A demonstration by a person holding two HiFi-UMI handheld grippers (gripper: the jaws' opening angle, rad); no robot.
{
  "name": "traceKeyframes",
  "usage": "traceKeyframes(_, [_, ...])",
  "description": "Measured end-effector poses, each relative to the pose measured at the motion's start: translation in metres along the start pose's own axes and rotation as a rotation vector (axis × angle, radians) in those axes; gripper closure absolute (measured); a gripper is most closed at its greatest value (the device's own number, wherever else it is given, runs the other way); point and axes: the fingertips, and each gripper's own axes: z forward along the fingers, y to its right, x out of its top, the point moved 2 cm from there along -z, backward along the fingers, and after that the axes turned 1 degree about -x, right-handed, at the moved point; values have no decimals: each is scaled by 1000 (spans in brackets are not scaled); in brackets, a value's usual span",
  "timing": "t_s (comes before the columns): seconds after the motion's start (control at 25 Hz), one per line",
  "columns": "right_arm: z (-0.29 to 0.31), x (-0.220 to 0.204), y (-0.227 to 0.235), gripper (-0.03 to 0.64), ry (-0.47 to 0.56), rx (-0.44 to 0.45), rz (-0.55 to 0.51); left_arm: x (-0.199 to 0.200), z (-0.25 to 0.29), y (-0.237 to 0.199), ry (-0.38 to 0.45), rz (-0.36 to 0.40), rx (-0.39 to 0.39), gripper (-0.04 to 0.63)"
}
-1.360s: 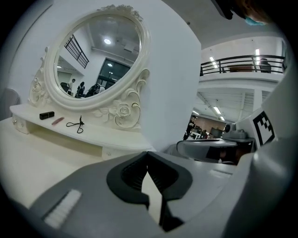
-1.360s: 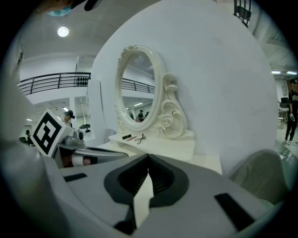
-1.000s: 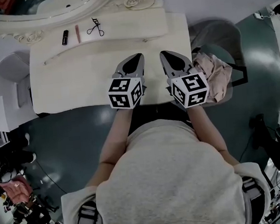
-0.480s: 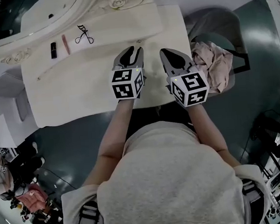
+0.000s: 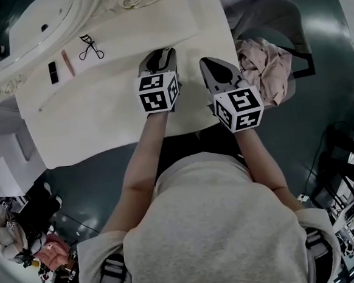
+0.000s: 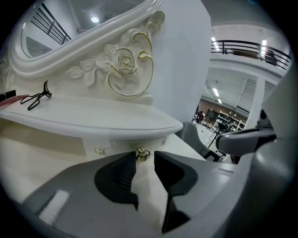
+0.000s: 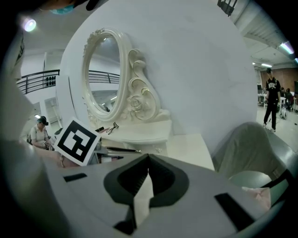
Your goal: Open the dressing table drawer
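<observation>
Left claw (image 5: 162, 52) is over the back right part of the table (image 5: 102, 119), pointing down at a slant toward the raised shelf (image 6: 93, 121) along the back edge. Its jaws have just been opening and now stand apart. The gold knob (image 6: 142, 155) sits right at the mouth, between the two tips. The pads flank it but do not press on it, so there is no grip.

The knob is on the drawer (image 6: 118, 145) front, tucked under the shelf's overhang near its right end. The drawer looks closed, flush with the panel beside it.

Right claw (image 7: 148, 159) has its jaws together, tips meeting, with nothing between them. It hangs just right of the left claw, over the table near the right edge and further from the shelf. It is clear of the drawer.

On the shelf toward the left back corner: eyelash curler (image 5: 88, 47), pencil (image 5: 67, 63) and lipstick (image 5: 53, 72), side by side and well apart from both claws. An oval mirror (image 6: 70, 28) with a carved rose frame rises behind the shelf.

Off the right edge of the table is a chair (image 5: 265, 27) with a pink cloth (image 5: 266, 67) heaped on it.
</observation>
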Motion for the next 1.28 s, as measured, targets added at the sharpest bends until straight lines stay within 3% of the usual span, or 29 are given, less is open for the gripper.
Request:
traceKeyframes(0.44, [1, -3, 6, 609, -7, -15, 2, -4, 5, -2, -28, 53, 25, 508])
traceKeyframes(1.28, [-26, -25, -6, 609, -20, 30, -41, -42, -33, 23, -36, 7, 28, 506])
